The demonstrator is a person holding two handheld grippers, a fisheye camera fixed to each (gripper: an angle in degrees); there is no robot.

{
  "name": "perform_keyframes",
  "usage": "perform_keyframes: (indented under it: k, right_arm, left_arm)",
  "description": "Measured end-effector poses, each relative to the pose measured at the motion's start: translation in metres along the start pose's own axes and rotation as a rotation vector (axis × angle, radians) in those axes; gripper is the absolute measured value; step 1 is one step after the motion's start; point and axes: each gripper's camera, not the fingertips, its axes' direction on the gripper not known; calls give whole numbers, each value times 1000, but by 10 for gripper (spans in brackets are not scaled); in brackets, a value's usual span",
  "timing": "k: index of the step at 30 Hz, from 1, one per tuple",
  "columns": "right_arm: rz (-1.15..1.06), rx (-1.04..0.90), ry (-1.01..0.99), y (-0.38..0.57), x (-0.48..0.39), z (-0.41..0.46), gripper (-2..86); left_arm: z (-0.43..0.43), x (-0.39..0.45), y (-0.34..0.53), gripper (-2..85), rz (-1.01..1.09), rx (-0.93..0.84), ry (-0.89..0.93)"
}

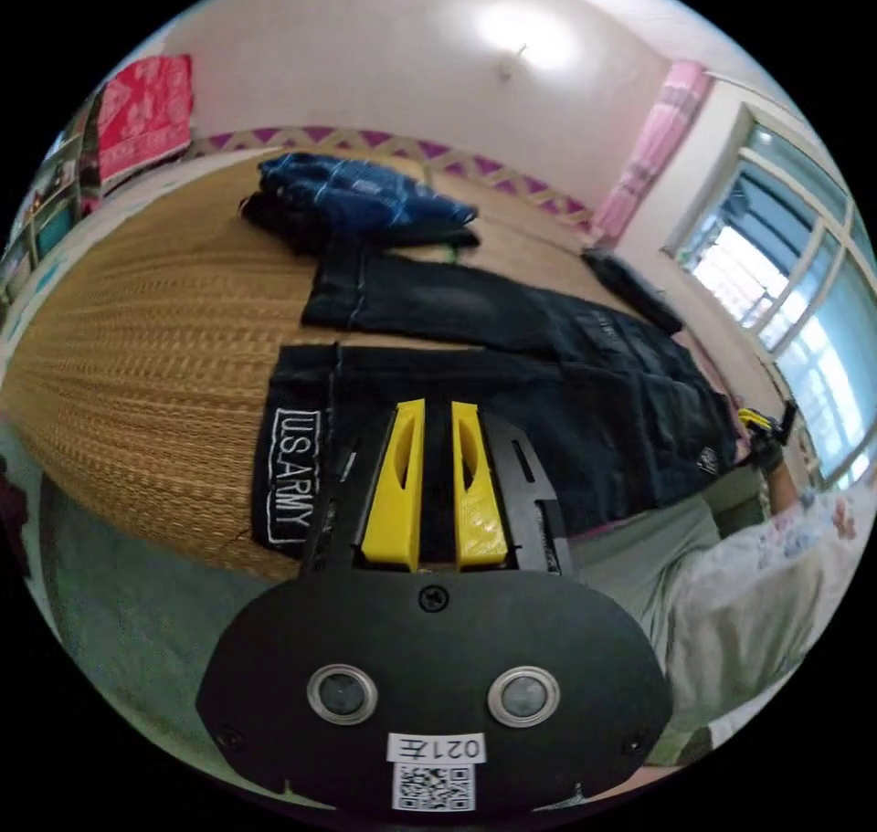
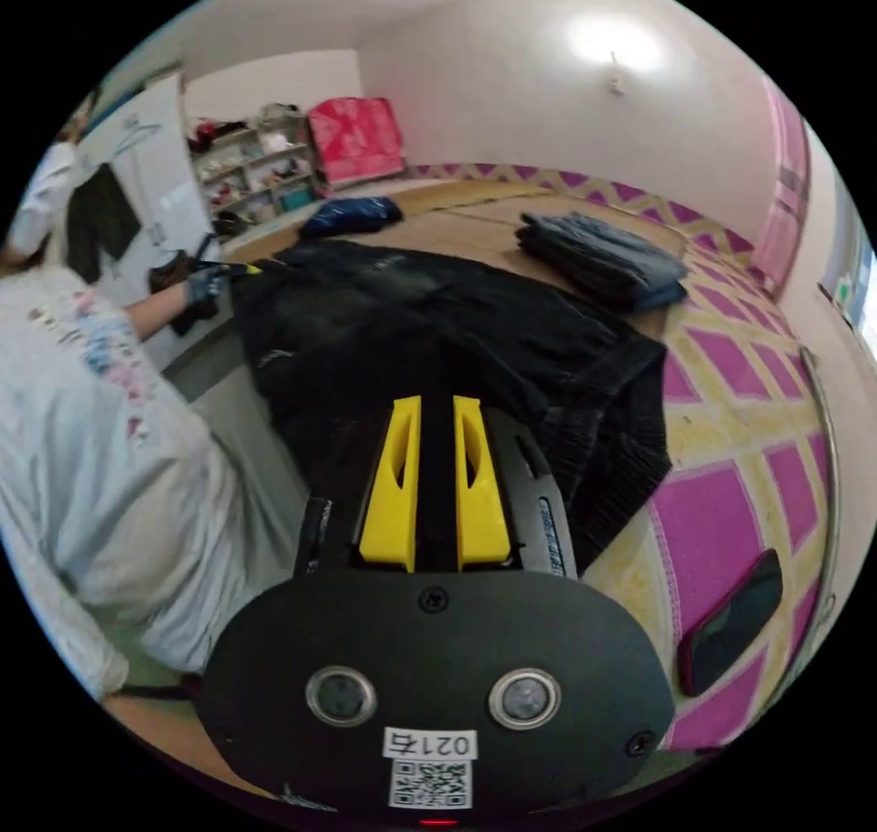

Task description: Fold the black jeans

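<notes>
The black jeans lie spread flat on a straw mat, legs apart, with a white-lettered patch at the near hem. My left gripper sits over the near leg by that hem. Its yellow jaws stand close together with dark cloth in the narrow gap. In the right gripper view the jeans bunch up at the waist around my right gripper, whose jaws are equally close on the cloth. The right gripper shows at the waist corner, and the left gripper at the far hem.
A folded stack of blue clothes lies beyond the jeans. A dark phone rests on the purple-patterned sheet. A person's sleeve is beside the bed. Shelves stand behind, and a window is at the side.
</notes>
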Motion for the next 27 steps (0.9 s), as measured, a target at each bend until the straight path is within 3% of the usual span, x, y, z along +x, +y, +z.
perform_keyframes:
  k: [1, 5, 11, 13, 16, 17, 21, 27]
  right_arm:
    - [-15, -86, 67, 3, 3, 18, 43]
    - [39, -4, 78, 14, 11, 3, 12]
    - [72, -63, 44, -20, 23, -32, -3]
    - [136, 60, 19, -28, 40, -55, -5]
    - [193, -90, 95, -34, 63, -26, -7]
    - [201, -44, 106, -32, 65, -31, -7]
    - [377, 9, 36, -20, 101, -75, -4]
    - [736, 226, -90, 55, 139, -150, 56]
  left_arm:
    - [-2, -4, -1, 2, -16, 0, 18]
    - [-14, -17, -5, -9, -27, 30, 1]
    - [-31, -27, -15, -9, -11, 42, -3]
    - [-45, -26, -11, -9, 14, 91, 30]
    - [-77, -30, 2, -9, -62, 234, 87]
    - [-90, -32, 10, -9, -110, 270, 50]
    - [-141, -31, 43, -9, -200, 366, 7]
    - [-176, -29, 82, 0, -305, 327, 11]
